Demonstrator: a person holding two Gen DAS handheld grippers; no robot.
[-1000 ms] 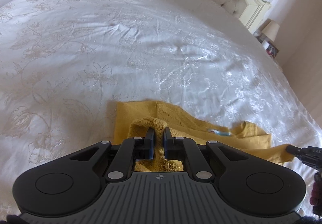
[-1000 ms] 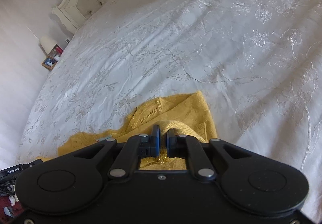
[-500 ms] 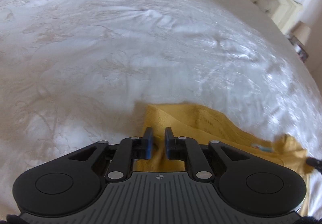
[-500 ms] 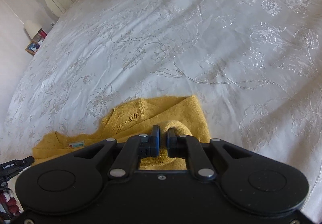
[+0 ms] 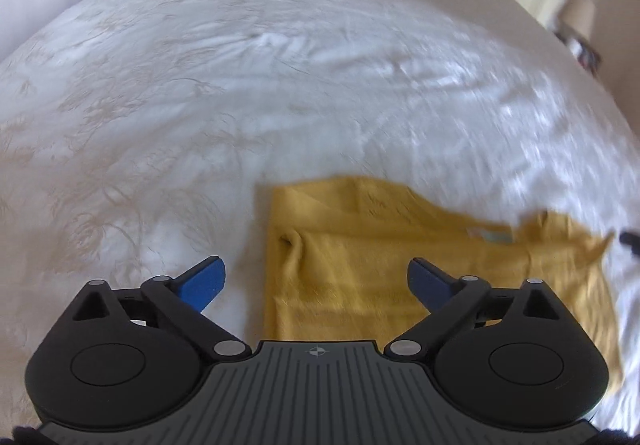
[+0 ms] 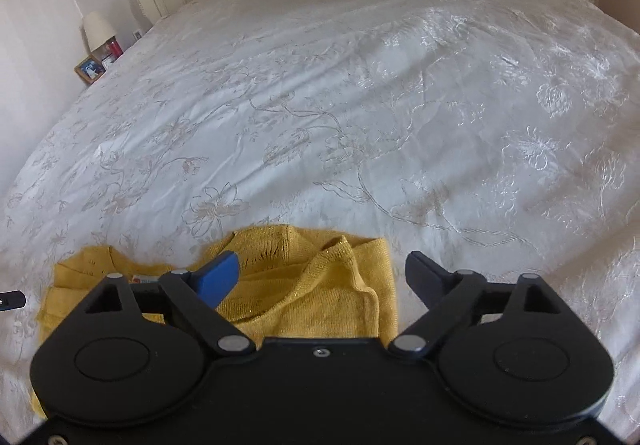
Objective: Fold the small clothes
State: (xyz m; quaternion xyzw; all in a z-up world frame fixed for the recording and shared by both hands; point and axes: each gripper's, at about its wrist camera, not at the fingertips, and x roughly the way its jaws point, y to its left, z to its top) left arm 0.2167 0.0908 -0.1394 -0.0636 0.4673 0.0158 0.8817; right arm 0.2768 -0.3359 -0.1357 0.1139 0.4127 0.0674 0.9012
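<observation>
Both grippers have just let go: the left gripper [image 5: 316, 283] and right gripper [image 6: 322, 277] now stand wide and hold nothing. The yellow sweater [image 5: 360, 269] lies folded over on the bed [image 5: 240, 85] near its foot edge, so this fold looks done

Both let go: left gripper [image 5: 314, 281] and right gripper [image 6: 320, 277] jaws now spread wide, and the mustard-yellow knit garment [image 5: 360, 265] dropped flat, folded over itself.
</observation>
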